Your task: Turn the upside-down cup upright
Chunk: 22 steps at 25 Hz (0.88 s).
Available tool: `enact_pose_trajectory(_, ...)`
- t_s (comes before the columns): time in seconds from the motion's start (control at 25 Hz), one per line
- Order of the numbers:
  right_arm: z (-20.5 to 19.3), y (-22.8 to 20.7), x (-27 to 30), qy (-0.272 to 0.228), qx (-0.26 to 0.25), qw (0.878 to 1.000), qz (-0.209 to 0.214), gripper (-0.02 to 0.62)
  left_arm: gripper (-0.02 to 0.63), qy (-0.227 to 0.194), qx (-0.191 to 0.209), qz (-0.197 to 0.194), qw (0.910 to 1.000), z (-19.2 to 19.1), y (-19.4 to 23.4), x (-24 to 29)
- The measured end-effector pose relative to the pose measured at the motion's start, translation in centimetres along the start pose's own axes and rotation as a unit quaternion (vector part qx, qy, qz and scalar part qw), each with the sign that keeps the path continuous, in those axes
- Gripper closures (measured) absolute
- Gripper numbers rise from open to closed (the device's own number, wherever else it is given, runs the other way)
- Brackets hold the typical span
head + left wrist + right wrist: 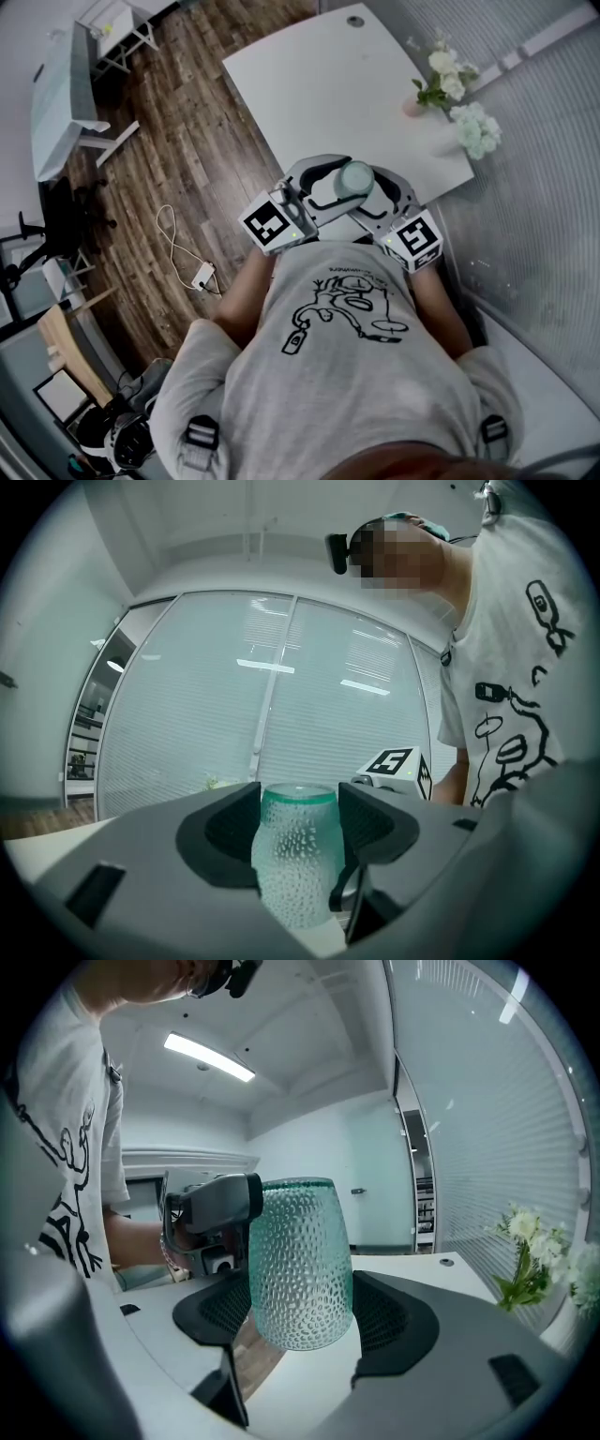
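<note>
Wood floor (187,141) fills the left of the head view, and the white table (309,75) runs away from me across it toward a glass wall (281,724) hung with blinds. My grey printed shirt (347,356) takes up the bottom of that view. Just past it my left gripper (298,806) and right gripper (302,1316) come in from either side and meet at the table's near edge, each with its marker cube (274,225) toward me. A bunch of white flowers (459,94) sits at the table's right edge, well apart from them. Between both pairs of jaws stands the cup (300,1260), teal dimpled glass. It is upright in the air, with its flat ringed end up and its rounded end down, clear of the tabletop. My left jaws stand wide and press on its upper part, one pad on each side. My right jaws clamp its lower, wider part from another side, pads against the glass. On the floor to my left lies a thin white cable (171,230) with a small plug block (202,275).
</note>
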State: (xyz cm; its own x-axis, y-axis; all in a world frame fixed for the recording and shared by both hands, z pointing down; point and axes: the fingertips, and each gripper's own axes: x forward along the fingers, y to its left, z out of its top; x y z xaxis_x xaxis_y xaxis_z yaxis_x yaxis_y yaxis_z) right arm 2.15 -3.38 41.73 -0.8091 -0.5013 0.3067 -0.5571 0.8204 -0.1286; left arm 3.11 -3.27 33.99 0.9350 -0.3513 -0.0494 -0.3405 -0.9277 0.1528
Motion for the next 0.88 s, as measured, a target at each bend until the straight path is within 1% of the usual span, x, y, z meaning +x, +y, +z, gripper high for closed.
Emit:
enact_pose_trajectory(0.48,-0.6,-0.4,0.1,0.006,0.016,1.0,-0.001,0.241,0.347,0.008,0.004,-0.001,1.0,-0.9,0.1,0.5)
enact_pose_trajectory(0.6,-1.2,-0.5,0.2,0.01,0.016,1.0,0.0,0.241,0.347,0.015,0.007,-0.003,0.9999,-1.3,0.1,0.6)
enact_pose_trajectory(0.76,-2.2,-0.8,0.3,0.016,0.014,1.0,0.004,0.241,0.347,0.023,0.001,-0.001,0.9997,-2.2,0.3,0.8)
enact_pose_trajectory(0.88,-2.9,-1.0,0.6,0.022,0.019,1.0,0.001,0.242,0.347,0.034,0.005,0.0,0.9994,-3.1,0.5,0.9)
